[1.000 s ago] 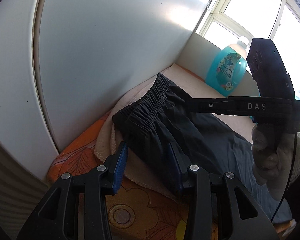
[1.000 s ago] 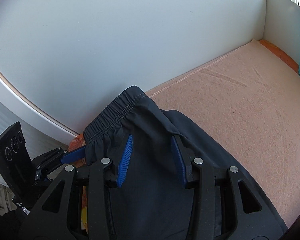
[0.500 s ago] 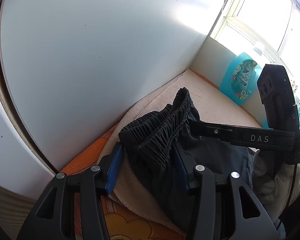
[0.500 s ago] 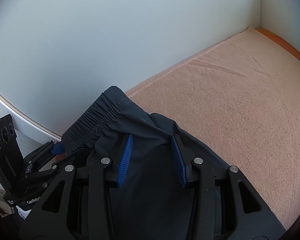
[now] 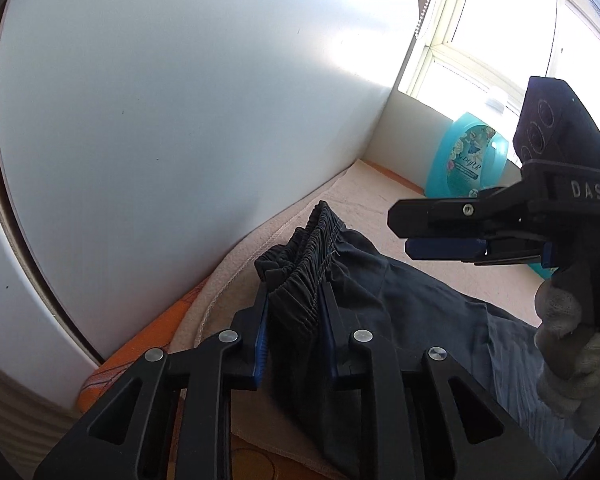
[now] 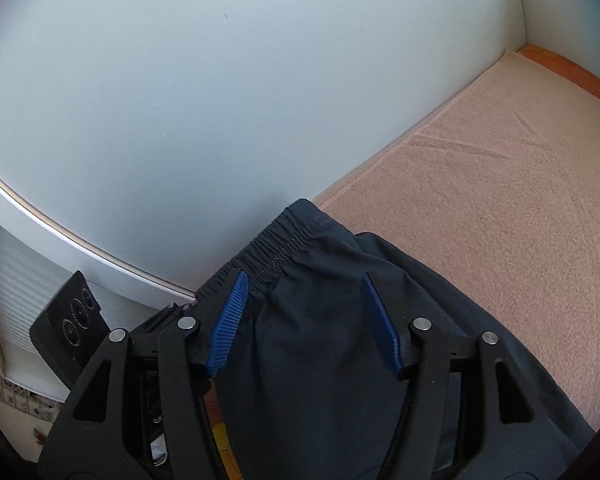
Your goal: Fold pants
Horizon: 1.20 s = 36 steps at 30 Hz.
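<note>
A translucent turquoise plastic detergent bottle (image 5: 466,160) with a flowered label stands upright in the far corner below the sunlit window (image 5: 496,20); its contents cannot be made out and its lower right part is hidden behind the right gripper.

The counter carries an orange flower-patterned cloth (image 5: 140,348), and over it a peach-coloured fleece blanket (image 6: 480,184) with a stitched edge running along the smooth white wall panel (image 5: 180,100). The black pants with a gathered elastic waistband (image 5: 364,292) lie on the blanket at its near left end, just beside the panel.

The left gripper (image 5: 296,316) has the bunched waistband between its blue pads; its jaws are closing and the pads press on the fabric. The right gripper (image 6: 304,312) hangs over the pants' upper panel; its jaws are opening, standing wide, with fabric between them but the pads not pressing it. A hand in a pale knitted glove (image 5: 572,356) holds the right gripper's handle.

The legs of the pants run out of both views.
</note>
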Motion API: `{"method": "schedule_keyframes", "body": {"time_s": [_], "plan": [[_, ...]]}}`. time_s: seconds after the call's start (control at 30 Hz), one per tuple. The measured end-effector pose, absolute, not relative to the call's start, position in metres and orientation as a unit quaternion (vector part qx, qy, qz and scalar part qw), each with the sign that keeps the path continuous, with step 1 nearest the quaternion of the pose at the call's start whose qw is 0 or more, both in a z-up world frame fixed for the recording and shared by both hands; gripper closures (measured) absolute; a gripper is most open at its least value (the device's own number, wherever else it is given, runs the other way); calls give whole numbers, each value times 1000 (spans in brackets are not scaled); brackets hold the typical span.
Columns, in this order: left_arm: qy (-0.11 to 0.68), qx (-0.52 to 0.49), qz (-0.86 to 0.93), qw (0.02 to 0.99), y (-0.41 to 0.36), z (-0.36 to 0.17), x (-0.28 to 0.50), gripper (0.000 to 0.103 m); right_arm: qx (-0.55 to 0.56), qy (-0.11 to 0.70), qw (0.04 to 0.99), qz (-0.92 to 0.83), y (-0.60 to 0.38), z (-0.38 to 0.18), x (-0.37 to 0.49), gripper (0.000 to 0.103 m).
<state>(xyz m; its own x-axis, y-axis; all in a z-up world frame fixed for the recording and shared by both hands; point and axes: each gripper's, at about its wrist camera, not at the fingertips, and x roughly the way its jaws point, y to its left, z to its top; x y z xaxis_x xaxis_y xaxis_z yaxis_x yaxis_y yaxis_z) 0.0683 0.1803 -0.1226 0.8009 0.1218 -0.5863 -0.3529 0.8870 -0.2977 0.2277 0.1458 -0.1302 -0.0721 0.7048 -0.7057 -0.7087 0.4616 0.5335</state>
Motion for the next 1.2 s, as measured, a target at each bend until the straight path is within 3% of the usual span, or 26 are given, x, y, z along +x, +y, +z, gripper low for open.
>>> {"method": "schedule_keyframes", "body": {"time_s": [0.27,0.47,0.57,0.67,1.0,1.2], "plan": [[281,-128,111,945,150,-115,64,84,-28,588,657,471,201,-155,240,33],[289,-103,101,947,135,-122,67,85,-98,594,662,445,226,-170,233,35],[285,-105,108,946,137,-122,67,85,-139,578,679,431,230,-173,228,51],[286,-101,123,945,142,-123,57,81,-108,588,676,430,226,-174,236,61],[300,-138,133,934,162,-126,62,65,-49,601,664,441,201,-171,256,77],[305,-147,111,934,179,-125,70,66,-29,600,662,448,178,-162,260,86]]}}
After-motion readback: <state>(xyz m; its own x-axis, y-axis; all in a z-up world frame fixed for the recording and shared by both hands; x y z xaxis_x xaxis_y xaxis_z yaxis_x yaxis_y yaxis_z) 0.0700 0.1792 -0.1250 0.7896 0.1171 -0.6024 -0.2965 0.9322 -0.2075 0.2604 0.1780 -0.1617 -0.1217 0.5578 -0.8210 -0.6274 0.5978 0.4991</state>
